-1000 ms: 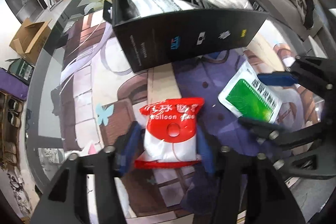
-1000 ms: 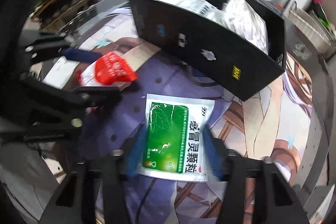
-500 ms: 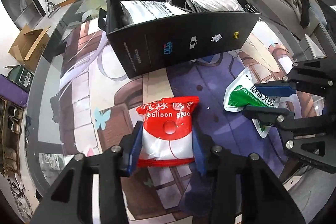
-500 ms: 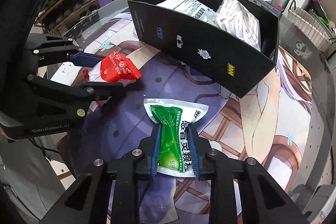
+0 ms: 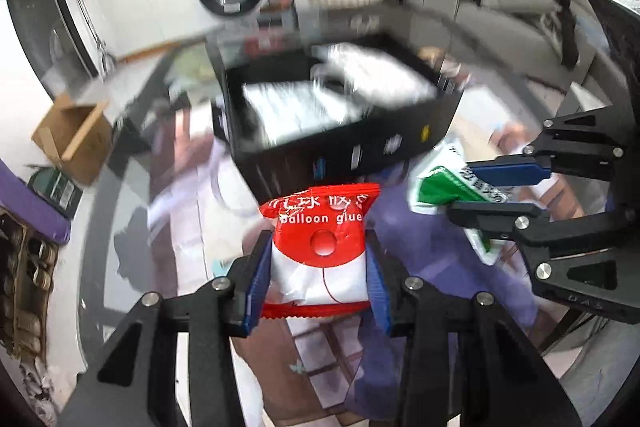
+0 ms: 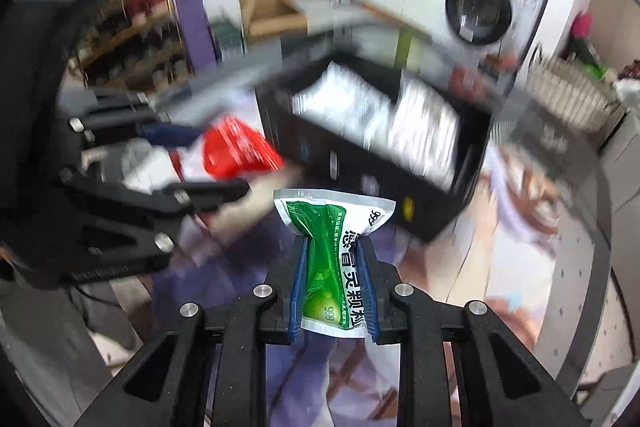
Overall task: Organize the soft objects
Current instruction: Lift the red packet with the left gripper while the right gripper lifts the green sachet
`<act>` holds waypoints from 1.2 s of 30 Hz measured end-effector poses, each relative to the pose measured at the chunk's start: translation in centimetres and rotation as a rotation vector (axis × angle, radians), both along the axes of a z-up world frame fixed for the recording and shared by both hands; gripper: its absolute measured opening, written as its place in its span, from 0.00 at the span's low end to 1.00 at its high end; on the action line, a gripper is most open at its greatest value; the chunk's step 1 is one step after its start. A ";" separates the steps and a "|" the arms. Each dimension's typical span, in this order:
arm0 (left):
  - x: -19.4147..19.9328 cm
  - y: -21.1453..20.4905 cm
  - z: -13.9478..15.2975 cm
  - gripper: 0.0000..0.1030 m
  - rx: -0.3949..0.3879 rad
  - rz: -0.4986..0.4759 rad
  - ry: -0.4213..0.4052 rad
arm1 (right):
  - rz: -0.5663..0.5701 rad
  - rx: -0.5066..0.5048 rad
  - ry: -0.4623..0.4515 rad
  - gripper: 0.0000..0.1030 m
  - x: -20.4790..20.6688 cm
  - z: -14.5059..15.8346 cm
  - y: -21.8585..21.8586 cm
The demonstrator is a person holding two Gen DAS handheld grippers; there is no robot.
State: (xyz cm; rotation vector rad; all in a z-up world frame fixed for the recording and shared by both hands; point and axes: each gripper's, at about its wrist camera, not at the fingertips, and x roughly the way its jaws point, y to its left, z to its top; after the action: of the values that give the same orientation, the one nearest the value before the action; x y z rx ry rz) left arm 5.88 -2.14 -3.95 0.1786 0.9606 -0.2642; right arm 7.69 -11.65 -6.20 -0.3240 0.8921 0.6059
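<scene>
L tool (image 5: pixel 318 263) clamps red packet (image 5: pixel 320 247) btwn pads; R tool (image 6: pixel 333 279) pinches green sachet (image 6: pixel 332 259).

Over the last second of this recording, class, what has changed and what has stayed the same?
The right gripper closed on the green sachet, crumpling it. Both grippers lifted their packets off the mat toward the black box. The left gripper still grips the red balloon glue packet; the box still holds its white bags.

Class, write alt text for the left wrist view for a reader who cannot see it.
The left gripper grips a red and white balloon glue packet; a blurred black box lies ahead. At right, the right gripper pinches a green sachet.
</scene>
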 end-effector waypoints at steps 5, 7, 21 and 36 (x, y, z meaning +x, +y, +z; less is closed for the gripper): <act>-1.5 0.4 3.4 0.41 -0.028 -0.006 -0.199 | -0.040 0.152 -0.216 0.23 -1.8 4.6 -1.4; -2.4 0.6 4.8 0.41 -0.046 -0.004 -0.289 | -0.035 0.225 -0.310 0.23 -2.8 6.3 -1.8; -5.4 3.7 8.2 0.41 -0.105 0.067 -0.571 | -0.033 0.410 -0.623 0.23 -9.1 9.9 -3.1; -4.9 3.1 8.2 0.41 -0.122 0.077 -0.587 | -0.085 0.426 -0.633 0.23 -8.5 10.6 -3.5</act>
State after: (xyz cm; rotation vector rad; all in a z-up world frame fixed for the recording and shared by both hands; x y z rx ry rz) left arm 0.94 0.93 4.27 0.0967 0.3668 -0.1825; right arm -0.81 -15.13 4.36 -0.0762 0.1577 0.5508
